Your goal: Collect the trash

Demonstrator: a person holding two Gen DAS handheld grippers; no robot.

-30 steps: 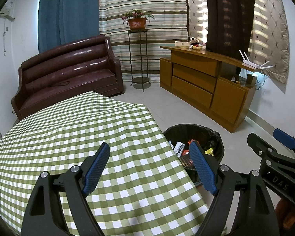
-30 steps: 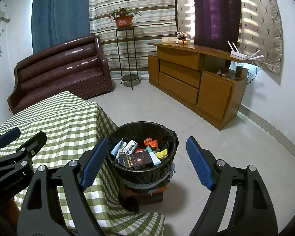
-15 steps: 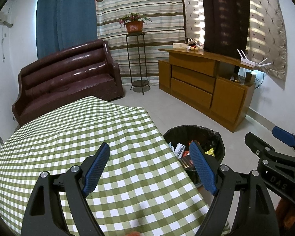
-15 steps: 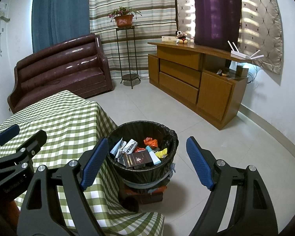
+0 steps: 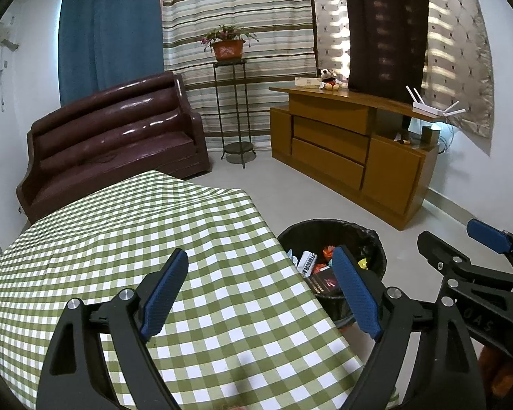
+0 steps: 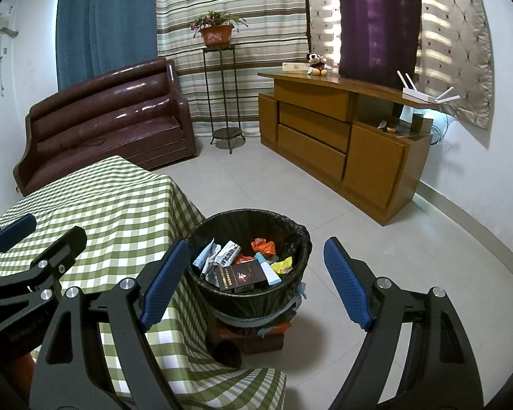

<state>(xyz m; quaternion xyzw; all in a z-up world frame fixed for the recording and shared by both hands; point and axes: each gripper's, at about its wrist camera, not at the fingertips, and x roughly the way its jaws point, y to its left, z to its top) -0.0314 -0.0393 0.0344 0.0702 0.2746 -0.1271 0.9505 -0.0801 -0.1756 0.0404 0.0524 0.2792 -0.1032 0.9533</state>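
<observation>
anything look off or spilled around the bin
Nothing spilled. The trash bin stands upright beside the table, its litter inside, including a dark booklet. One oddity: the bin sits raised on boxes rather than on the floor. Both tools are open and empty.

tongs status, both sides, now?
Left tongs: open, holding nothing, above the checked tablecloth.
Right tongs: open, holding nothing, over the trash bin.

tablecloth [image 5: 126, 239]: matt checked cloth | sofa [image 5: 113, 143]: glossy leather look | cabinet [image 6: 342, 136]: smooth wood | bin liner [image 6: 242, 225]: shiny plastic
</observation>
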